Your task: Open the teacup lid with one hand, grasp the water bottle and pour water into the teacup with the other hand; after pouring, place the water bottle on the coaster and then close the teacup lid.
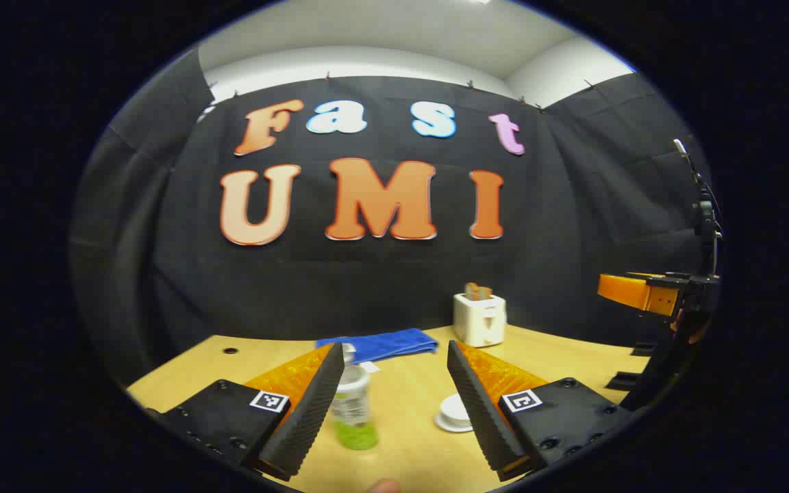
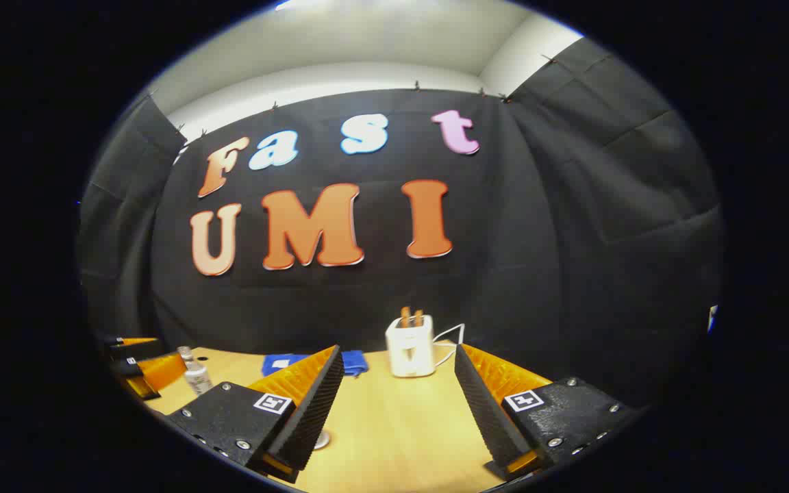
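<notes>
- Left tongs (image 1: 394,404) spread wide, grasping nothing, above the worktop (image 1: 408,452).
- Water bottle (image 1: 353,411) stands just beyond the left finger; a white lidded teacup (image 1: 454,413) sits near the other.
- Right tongs (image 2: 398,404) likewise released.
- Farther back: blue cloth (image 1: 381,344), toaster (image 1: 480,318).

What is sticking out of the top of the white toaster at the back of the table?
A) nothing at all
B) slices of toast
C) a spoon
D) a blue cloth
B: brown slices of toast stand up out of the slots of the white toaster, while the blue cloth lies flat on the table beside it.
</notes>
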`<state>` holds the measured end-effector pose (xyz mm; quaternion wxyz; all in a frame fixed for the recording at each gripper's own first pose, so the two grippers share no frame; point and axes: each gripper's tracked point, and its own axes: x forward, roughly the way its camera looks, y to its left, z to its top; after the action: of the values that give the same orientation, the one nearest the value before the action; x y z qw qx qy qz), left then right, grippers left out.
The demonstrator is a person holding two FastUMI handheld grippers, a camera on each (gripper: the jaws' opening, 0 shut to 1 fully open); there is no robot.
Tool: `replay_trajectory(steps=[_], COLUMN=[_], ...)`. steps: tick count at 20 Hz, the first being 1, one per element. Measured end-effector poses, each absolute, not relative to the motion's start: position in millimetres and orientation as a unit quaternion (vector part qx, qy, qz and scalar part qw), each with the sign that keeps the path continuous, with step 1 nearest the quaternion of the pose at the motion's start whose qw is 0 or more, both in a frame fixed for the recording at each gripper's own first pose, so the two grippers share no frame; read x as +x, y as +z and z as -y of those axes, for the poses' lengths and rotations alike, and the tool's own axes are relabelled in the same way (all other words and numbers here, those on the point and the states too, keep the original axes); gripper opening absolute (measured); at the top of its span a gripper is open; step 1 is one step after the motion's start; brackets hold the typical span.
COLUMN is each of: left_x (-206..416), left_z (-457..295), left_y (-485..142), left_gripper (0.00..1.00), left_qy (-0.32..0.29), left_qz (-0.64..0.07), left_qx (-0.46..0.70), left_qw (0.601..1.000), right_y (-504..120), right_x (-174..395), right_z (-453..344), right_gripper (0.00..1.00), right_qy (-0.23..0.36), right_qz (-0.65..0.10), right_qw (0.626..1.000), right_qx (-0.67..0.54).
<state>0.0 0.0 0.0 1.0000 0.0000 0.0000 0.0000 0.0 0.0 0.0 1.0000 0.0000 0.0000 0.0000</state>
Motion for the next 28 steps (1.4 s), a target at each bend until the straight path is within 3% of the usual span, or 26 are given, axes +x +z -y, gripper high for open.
replay_trajectory(steps=[4, 10, 20, 28], left_x=[-14, -7, 4, 11], left_z=[-79, -132, -130, -133], left_y=[-19, -57, -70, -87], left_gripper=[0.96, 0.97, 0.98, 0.98], left_qy=[0.071, 0.129, 0.094, 0.096], left_qz=[-0.003, -0.028, -0.029, -0.053], left_qx=[-0.04, -0.07, -0.064, -0.052], left_qw=[0.997, 0.989, 0.993, 0.993], right_y=[-30, -51, -79, -110], right_x=[2, 12, 35, 52], right_z=[-45, -55, -56, -90], right_gripper=[0.97, 0.97, 0.97, 0.97], right_qy=[0.036, 0.034, 0.034, 0.068], right_qz=[-0.028, -0.035, -0.064, -0.1], right_qw=[0.999, 0.998, 0.996, 0.989], right_qx=[0.011, -0.033, -0.061, -0.087])
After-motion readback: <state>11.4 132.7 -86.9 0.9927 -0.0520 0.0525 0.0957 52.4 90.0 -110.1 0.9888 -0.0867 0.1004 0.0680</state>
